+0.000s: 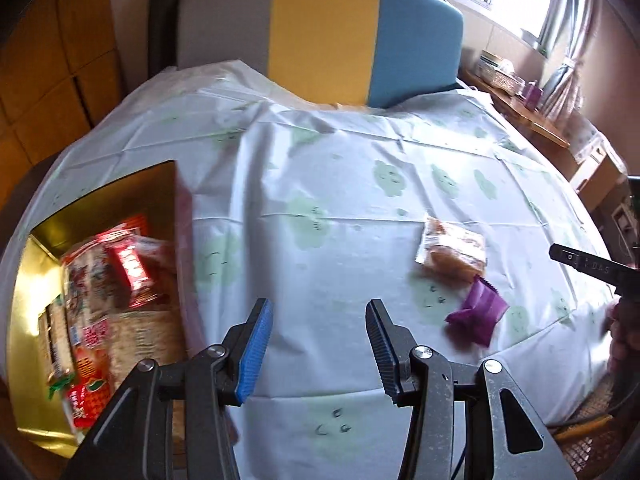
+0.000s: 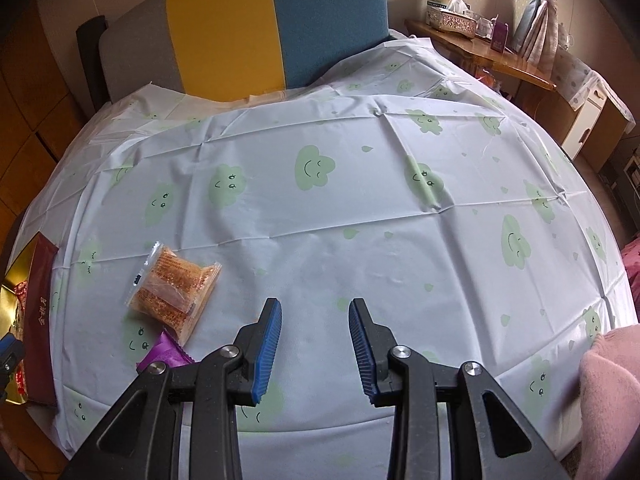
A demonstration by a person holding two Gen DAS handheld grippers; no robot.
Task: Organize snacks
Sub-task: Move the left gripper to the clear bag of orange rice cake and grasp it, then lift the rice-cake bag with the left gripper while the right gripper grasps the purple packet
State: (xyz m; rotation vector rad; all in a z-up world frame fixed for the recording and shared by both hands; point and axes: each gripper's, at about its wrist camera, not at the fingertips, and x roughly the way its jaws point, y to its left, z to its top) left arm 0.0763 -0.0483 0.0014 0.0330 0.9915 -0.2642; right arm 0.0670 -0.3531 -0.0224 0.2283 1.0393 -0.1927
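A gold-lined box (image 1: 24, 280) at the table's left holds several red and printed snack packs (image 1: 120, 280). On the cloth lie a clear packet of orange-brown crackers (image 1: 452, 250) (image 2: 174, 288) and a small purple wrapped snack (image 1: 478, 312) (image 2: 164, 356) just in front of it. My left gripper (image 1: 318, 316) stands open over bare cloth between the box and those two snacks, nothing between its fingers. My right gripper (image 2: 314, 318) is open over bare cloth, to the right of the crackers and purple snack, and holds nothing. The box's dark red side (image 2: 40, 312) shows at the left edge.
The table wears a white cloth with green cloud faces (image 2: 316, 168). A chair back in grey, yellow and blue (image 1: 320, 36) stands at the far side. A wooden side table with boxes (image 2: 472, 28) is at the back right. A pink sleeve (image 2: 608, 392) sits at the right edge.
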